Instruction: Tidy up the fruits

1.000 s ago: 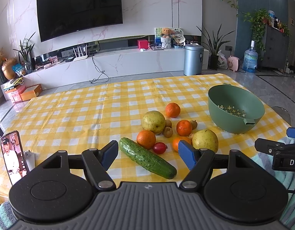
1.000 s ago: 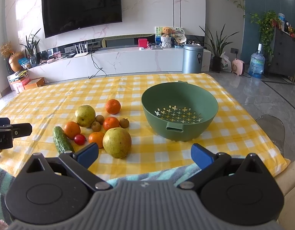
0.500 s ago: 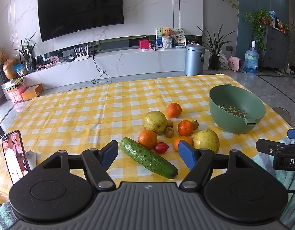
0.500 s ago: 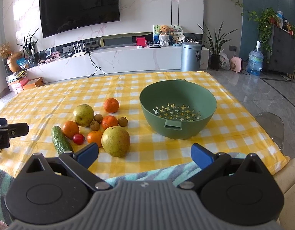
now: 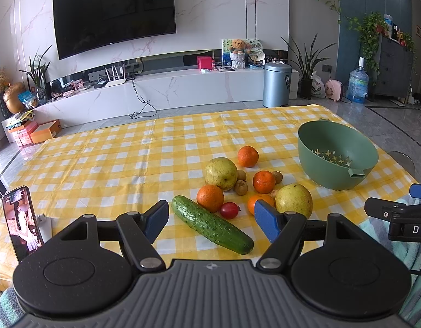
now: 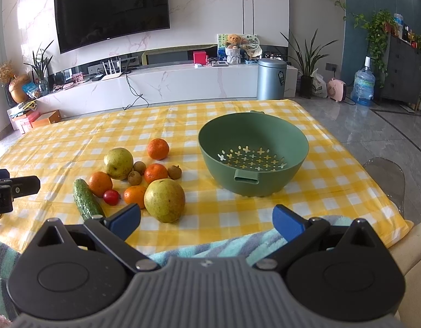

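Observation:
A pile of produce lies on the yellow checked tablecloth [image 5: 106, 164]: a cucumber [image 5: 210, 224], two yellow-green pears [image 5: 220, 173] [image 6: 164, 200], several oranges [image 5: 248, 156], a small red tomato [image 5: 229, 210] and brown longans [image 5: 241, 186]. An empty green colander bowl [image 6: 254, 153] stands to their right. My left gripper [image 5: 211, 220] hovers open at the near table edge, just before the cucumber. My right gripper [image 6: 206, 218] is open too, held near the table edge in front of the near pear and the bowl [image 5: 337, 154]. Nothing is between either pair of fingers.
A phone [image 5: 22, 222] stands upright at the table's near left corner. A striped teal towel [image 6: 210, 246] hangs over the near edge. Behind the table are a TV wall, a white console and a grey bin [image 5: 277, 84].
Both views have shifted only slightly; the right gripper has drifted a little nearer the fruit. No fruit has moved and both grippers stay open.

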